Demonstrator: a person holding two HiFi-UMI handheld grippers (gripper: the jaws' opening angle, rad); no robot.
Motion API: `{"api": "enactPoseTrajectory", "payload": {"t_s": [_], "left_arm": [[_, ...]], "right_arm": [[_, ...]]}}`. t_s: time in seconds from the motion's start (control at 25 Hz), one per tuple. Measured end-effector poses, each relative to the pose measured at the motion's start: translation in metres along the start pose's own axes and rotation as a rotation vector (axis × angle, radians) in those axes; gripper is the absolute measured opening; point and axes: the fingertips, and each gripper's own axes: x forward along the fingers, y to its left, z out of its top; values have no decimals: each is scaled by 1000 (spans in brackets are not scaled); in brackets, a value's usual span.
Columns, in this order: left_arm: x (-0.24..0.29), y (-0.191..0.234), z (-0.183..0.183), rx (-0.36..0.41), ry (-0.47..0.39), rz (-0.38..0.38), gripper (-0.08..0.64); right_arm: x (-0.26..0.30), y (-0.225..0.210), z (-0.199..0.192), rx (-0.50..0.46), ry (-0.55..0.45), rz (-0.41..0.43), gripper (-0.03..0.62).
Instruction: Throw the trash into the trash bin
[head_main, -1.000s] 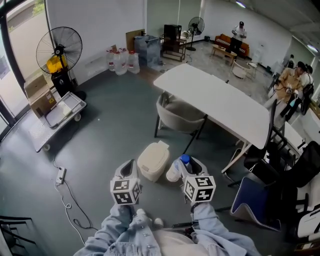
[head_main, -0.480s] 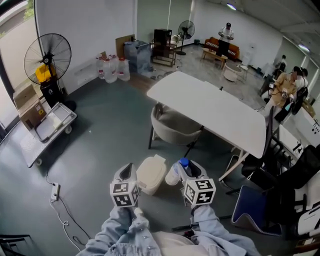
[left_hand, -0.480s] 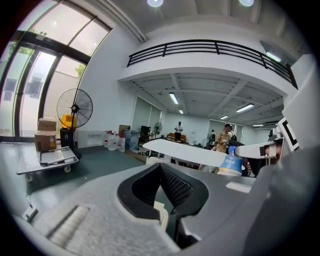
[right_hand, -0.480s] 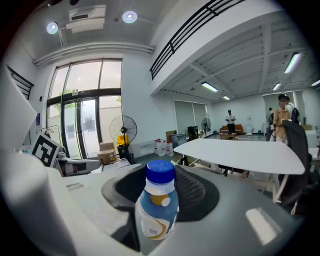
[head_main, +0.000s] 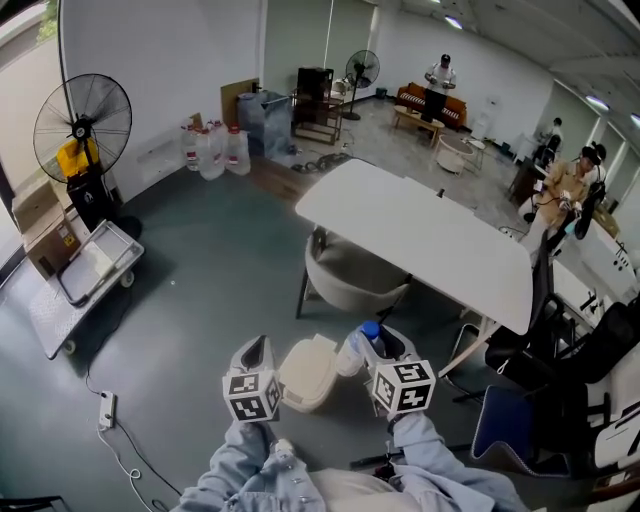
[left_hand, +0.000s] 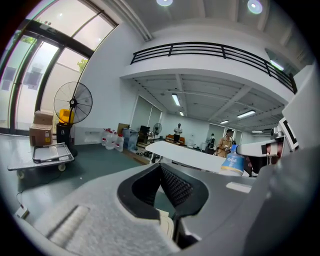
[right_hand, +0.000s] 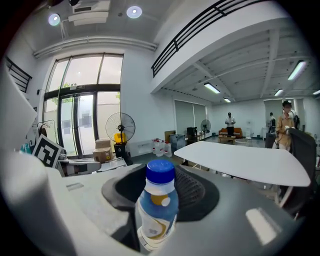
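A beige lidded trash bin (head_main: 308, 373) stands on the grey floor, between my two grippers in the head view. My right gripper (head_main: 377, 340) is shut on a plastic bottle (head_main: 358, 345) with a blue cap, just right of the bin. In the right gripper view the bottle (right_hand: 156, 212) stands upright between the black pads (right_hand: 197, 192). My left gripper (head_main: 257, 348) hovers at the bin's left side, its tips together with nothing between them. In the left gripper view a sliver of the beige bin (left_hand: 167, 228) shows below the left gripper (left_hand: 160, 167).
A long white table (head_main: 420, 240) with a grey tub chair (head_main: 350, 278) under it stands just beyond the bin. A blue chair (head_main: 510, 425) is at the right. A flat cart (head_main: 88, 268), a standing fan (head_main: 82, 118) and a power strip (head_main: 100, 410) are at the left. People stand far back.
Both grippers have come forward, the right one carrying the bottle. The bin, which lay ahead of them, now sits between them. The table and chair look nearer.
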Motion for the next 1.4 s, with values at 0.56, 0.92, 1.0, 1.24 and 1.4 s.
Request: {"api": "enactPoseTrajectory", "payload": {"t_s": [0.56,0.92,1.0,1.24,1.4], "left_arm": [[19,46,-14,-63,44,38,9],[37,35,-30,-33,110,34,9],[43,29,-37,-16,135,27,9],[54,11,-55,28,154,6,9],[69,9,-85,28,184,10,9]], "right_arm": [[48,-3,14,-20,15,-2,179],[69,-29,3,-37,47,15,179],[74,-39,1,-44,53,25,179],[82,-66,-26,-35,75,72,179],[88,-84,-63,-18,109,101,179]]}}
